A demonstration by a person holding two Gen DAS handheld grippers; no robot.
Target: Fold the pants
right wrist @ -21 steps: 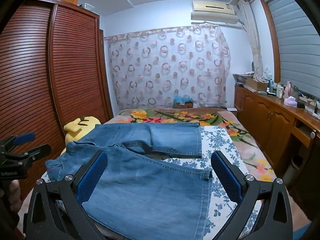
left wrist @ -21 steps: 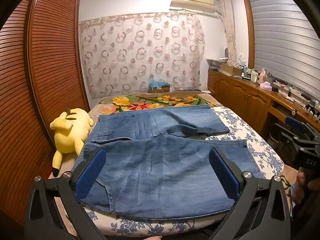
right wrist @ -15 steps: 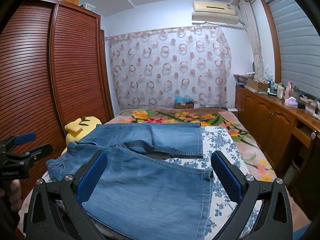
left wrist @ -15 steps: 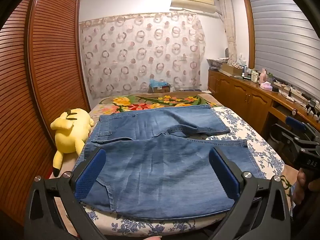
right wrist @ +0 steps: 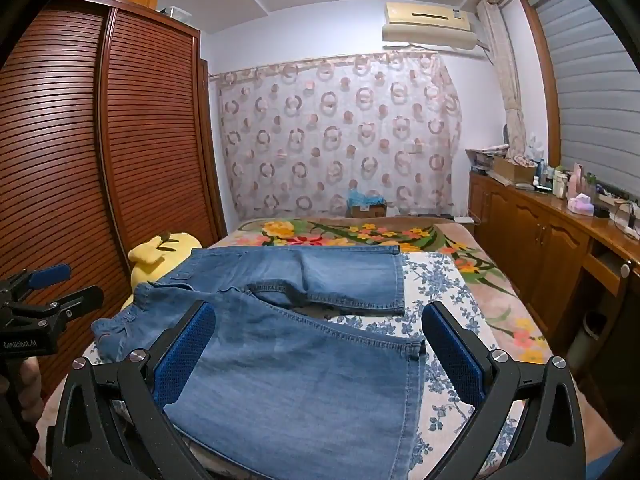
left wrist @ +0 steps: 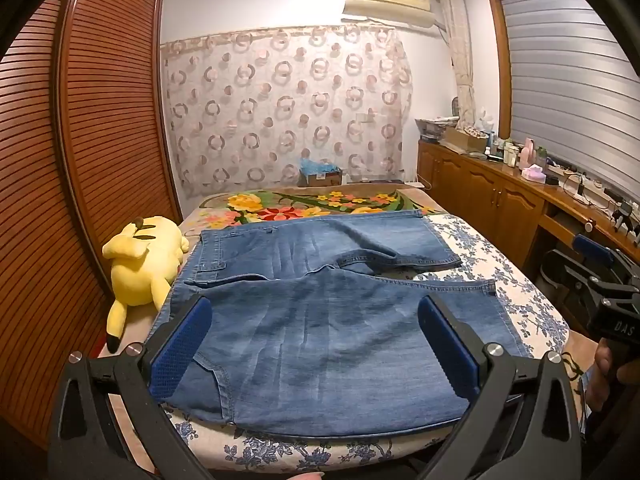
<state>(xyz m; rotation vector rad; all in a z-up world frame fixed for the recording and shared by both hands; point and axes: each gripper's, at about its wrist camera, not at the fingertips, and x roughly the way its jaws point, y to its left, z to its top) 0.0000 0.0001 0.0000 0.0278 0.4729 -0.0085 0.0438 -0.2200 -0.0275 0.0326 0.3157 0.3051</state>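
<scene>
The denim pants (left wrist: 320,320) are spread flat on the bed (left wrist: 516,288) with the two legs apart, the nearer leg lying ahead of and below both sets of jaws. They are judged soft, limp and fairly heavy, best pinched at the hem or waistband. The left gripper (left wrist: 316,344) and right gripper (right wrist: 318,352) are held wide apart on nothing, and almost nothing is changed from the earlier frames.

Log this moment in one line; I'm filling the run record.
stage: pre-grasp | left tongs: open | right tongs: open | jeans: spread flat on bed, unfolded
</scene>
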